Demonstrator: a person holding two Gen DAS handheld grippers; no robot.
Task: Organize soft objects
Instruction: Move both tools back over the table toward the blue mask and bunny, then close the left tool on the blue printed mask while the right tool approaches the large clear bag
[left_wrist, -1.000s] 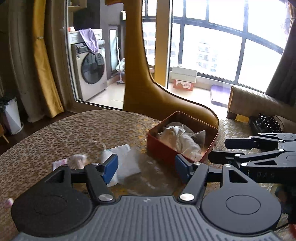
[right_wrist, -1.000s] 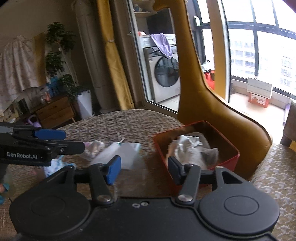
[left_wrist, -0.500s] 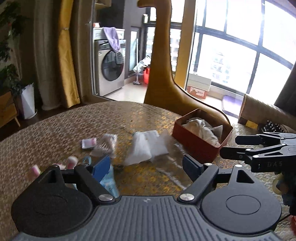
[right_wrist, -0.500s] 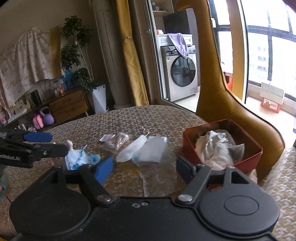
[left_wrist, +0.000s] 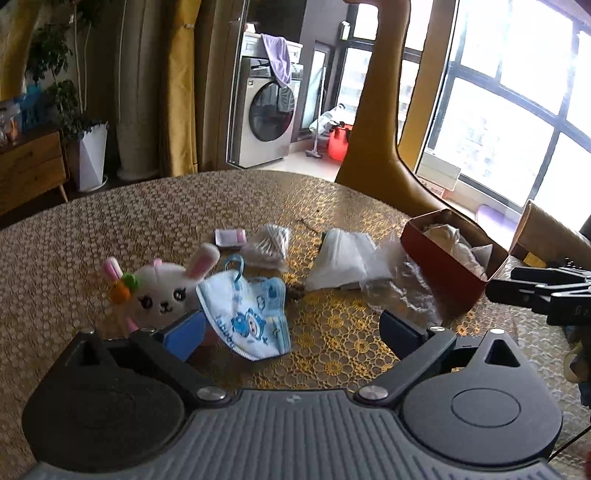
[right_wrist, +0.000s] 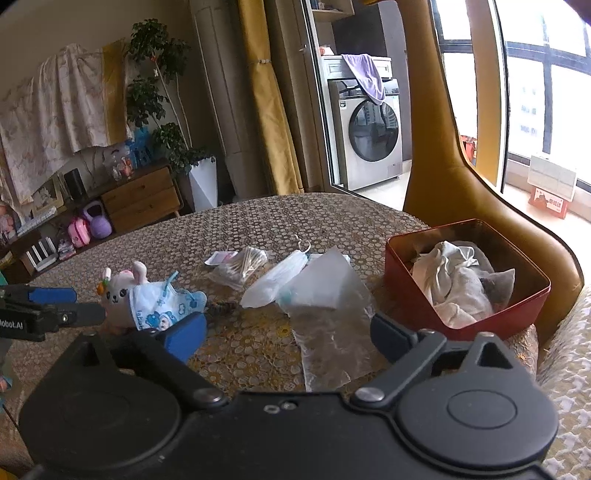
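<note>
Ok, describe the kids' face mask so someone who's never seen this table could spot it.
Start at the red box at the table's right edge and scan left past the clear bags. The mask leans against a white plush bunny; it alone has blue cartoon prints.

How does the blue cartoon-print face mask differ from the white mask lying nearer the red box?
The blue-print mask is cupped and stands up, leaning on the plush bunny; the white mask lies flat and stretched out. The blue-print mask carries cartoon figures and a blue ear loop; the white mask is plain, and clear packaging lies against it. Both rest on the table, outside the red box.
</note>
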